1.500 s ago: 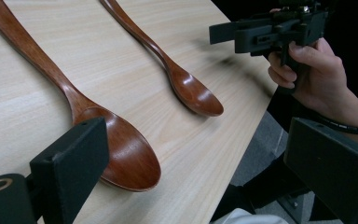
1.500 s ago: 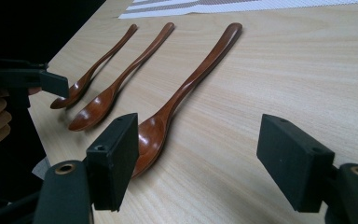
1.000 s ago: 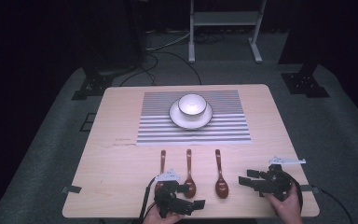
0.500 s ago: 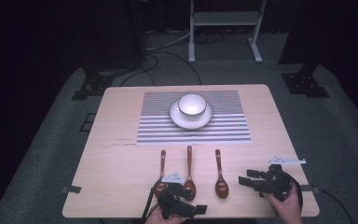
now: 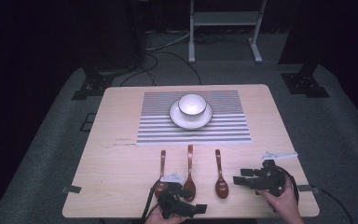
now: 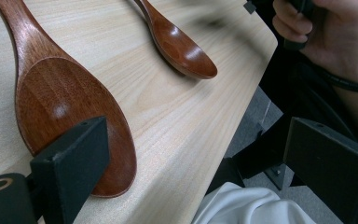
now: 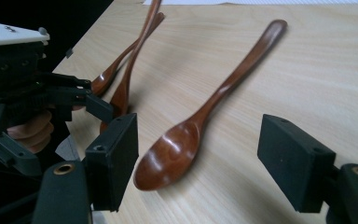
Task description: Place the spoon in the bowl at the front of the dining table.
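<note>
Three brown wooden spoons lie side by side near the table's front edge: the left spoon, the middle spoon and the right spoon. My left gripper is open and low at the front edge, its near jaw beside the middle spoon's bowl. Between that gripper's jaws there is only table edge. My right gripper is open and points left at the right spoon. The right spoon's bowl lies in front of the gap of the right gripper, not touched.
A white bowl stands on a saucer on a grey striped mat at mid-table. The table's front edge is close under both grippers. A stand and cables lie on the floor behind.
My left gripper has drawn back toward the front edge and shifted slightly right, by the middle spoon's bowl. The right gripper has hardly moved.
</note>
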A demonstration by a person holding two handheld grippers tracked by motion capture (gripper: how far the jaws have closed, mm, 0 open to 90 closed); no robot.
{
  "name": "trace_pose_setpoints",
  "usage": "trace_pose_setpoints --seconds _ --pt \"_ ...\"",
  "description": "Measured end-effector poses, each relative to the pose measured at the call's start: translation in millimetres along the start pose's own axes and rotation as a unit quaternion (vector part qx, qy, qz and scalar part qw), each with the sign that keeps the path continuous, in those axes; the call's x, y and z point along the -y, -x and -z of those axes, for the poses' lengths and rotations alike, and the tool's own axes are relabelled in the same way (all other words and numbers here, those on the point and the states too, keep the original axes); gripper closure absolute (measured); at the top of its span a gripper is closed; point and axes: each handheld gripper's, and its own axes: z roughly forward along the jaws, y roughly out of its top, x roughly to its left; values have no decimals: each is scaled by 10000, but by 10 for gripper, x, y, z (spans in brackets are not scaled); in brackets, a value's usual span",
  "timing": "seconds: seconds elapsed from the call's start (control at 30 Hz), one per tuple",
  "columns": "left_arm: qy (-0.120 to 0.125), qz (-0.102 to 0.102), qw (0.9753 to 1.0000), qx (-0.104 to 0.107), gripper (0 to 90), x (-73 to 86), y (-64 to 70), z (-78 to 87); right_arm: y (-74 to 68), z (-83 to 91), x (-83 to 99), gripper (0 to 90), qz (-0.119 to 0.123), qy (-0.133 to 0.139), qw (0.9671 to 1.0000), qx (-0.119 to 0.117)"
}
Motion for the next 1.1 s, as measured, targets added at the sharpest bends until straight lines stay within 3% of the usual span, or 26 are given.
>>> trace_pose_setpoints --seconds 0.13,0.37,0.4,0.57,0.6,0.8,1.1 --pt "-2 18 10000 12 58 1 -2 2 -77 1 -188 278 45 -70 9999 -90" --pt "6 -5 10000 0 58 6 2 2 -251 -32 -528 278 224 -206 9995 -28" --pt "9 -2 10000 4 58 7 0 3 -318 -81 -636 279 315 -298 9991 -37" --pt "39 46 10000 38 58 6 -8 5 -426 -226 -820 278 473 -478 9977 -55" --pt "40 34 10000 31 58 8 -6 4 -461 -322 -885 278 548 -567 9969 -61" --pt "45 31 10000 35 58 9 -7 4 -483 -597 -1025 279 638 -809 9947 -18" --pt "42 25 10000 44 58 10 -9 5 -398 -838 -1122 279 605 -925 9939 31"
